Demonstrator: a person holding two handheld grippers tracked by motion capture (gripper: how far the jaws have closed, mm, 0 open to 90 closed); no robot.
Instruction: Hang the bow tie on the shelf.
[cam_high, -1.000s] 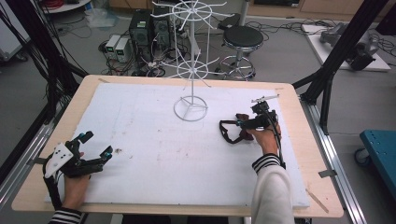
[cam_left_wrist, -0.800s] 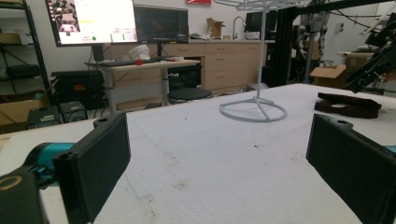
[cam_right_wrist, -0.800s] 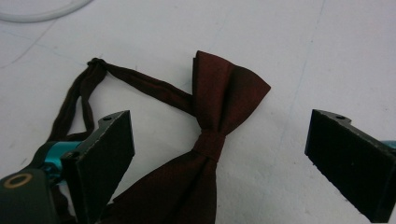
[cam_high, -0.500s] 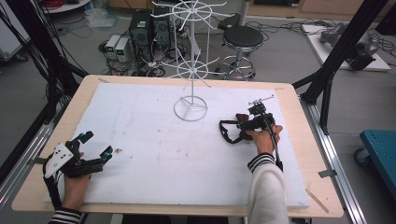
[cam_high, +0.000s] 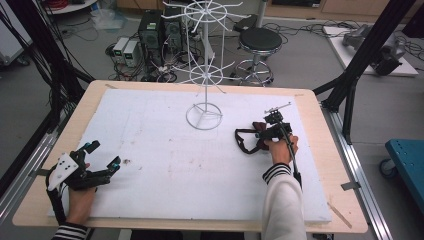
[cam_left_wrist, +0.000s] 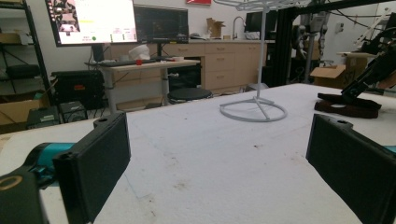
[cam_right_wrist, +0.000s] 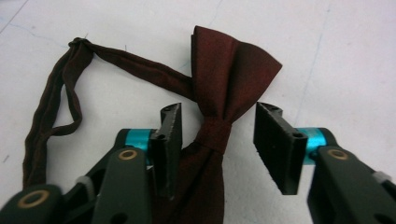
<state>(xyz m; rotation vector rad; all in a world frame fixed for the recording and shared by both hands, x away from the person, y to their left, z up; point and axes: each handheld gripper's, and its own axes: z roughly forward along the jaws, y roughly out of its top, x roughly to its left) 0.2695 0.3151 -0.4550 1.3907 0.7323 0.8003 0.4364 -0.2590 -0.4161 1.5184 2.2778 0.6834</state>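
A dark red bow tie (cam_right_wrist: 229, 70) with a thin looped strap (cam_right_wrist: 51, 107) lies on the white foam board (cam_high: 165, 155) at the right. My right gripper (cam_right_wrist: 217, 114) points down over it, its jaws on either side of the knot. They have just been closing, and a gap still shows between each pad and the cloth. In the high view the right gripper (cam_high: 267, 131) sits on the bow tie (cam_high: 248, 141). My left gripper (cam_high: 104, 154) rests open near the board's front left with nothing between its pads (cam_left_wrist: 100, 154).
A white wire display stand (cam_high: 204, 75) rises from a ring base (cam_left_wrist: 254, 109) at the back middle of the board. The wooden table edge (cam_high: 330, 165) frames the board. A stool, computers and cables stand on the floor behind.
The right hand has edged slightly left over the bow tie. The left gripper has not moved.
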